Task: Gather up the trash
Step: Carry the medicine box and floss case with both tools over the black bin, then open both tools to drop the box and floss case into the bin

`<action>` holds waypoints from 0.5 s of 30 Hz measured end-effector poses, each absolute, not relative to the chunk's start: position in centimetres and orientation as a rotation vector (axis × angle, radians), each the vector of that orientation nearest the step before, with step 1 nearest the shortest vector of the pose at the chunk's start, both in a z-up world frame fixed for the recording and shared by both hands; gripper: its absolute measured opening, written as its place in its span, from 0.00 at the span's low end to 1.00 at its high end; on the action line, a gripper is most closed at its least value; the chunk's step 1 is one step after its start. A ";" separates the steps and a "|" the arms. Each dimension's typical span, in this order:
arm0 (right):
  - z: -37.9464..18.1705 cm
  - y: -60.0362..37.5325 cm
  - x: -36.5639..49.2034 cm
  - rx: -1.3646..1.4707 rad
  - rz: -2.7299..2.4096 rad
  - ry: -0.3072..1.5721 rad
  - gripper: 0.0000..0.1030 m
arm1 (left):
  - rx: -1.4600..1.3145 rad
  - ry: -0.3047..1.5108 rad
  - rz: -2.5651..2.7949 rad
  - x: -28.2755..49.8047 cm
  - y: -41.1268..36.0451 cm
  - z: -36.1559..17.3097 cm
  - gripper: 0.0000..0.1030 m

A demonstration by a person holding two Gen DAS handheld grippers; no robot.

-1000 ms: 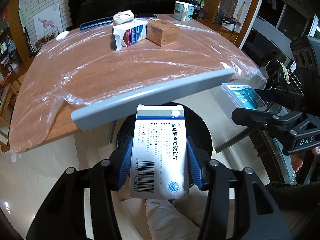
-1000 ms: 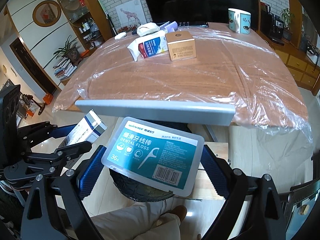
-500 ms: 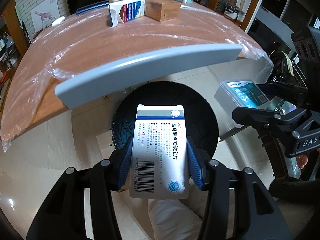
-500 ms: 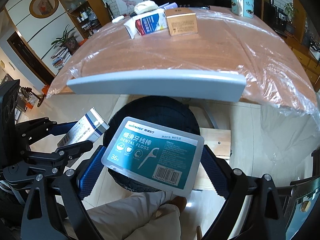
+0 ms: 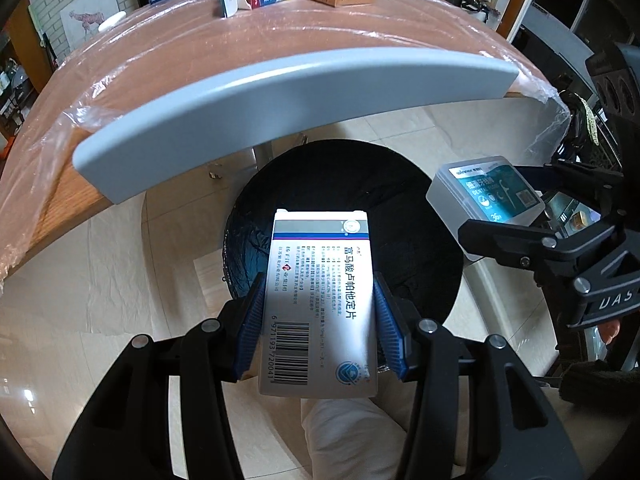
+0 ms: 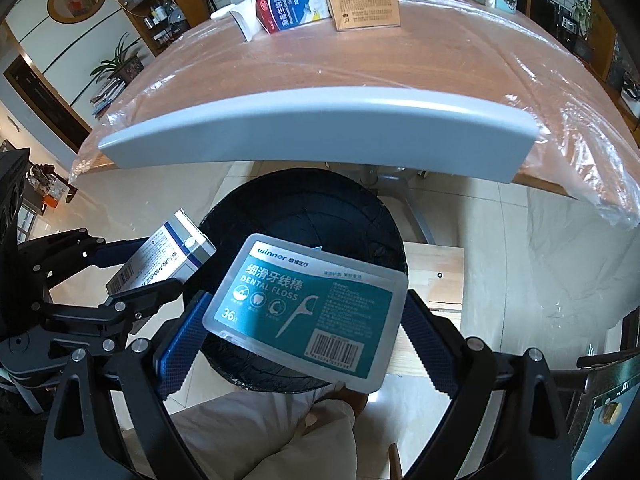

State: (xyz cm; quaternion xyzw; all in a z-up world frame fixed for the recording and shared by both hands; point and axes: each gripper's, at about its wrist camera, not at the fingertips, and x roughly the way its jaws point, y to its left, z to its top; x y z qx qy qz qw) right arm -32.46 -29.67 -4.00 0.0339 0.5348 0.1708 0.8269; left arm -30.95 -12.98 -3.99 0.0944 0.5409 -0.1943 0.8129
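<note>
left wrist: steeply down, close | right wrist: same | shared: bin [image 5: 344, 216]

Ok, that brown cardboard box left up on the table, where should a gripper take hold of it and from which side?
Judging by its pose, grip the brown box across its two short end faces, coming down from above. It sits flat on the plastic-covered table with its top bare, but the blue and white carton stands close by one end, perhaps touching it, so that finger has little room.

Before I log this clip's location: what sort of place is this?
Most likely a home dining or living room: a large wooden table wrapped in clear plastic film, a glass-fronted wooden display cabinet with a potted green plant beside it, and a black-lined round waste bin on the tiled floor.
</note>
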 end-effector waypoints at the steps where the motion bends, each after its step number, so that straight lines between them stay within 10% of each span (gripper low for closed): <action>1: -4.1 -29.6 -32.4 0.071 0.362 1.137 0.89 | 0.203 1.157 -0.413 -30.8 -13.0 -4.1 0.50; 15: -5.6 -28.8 -31.0 0.071 0.339 1.167 0.89 | 0.230 1.194 -0.406 -29.0 -12.9 -6.1 0.50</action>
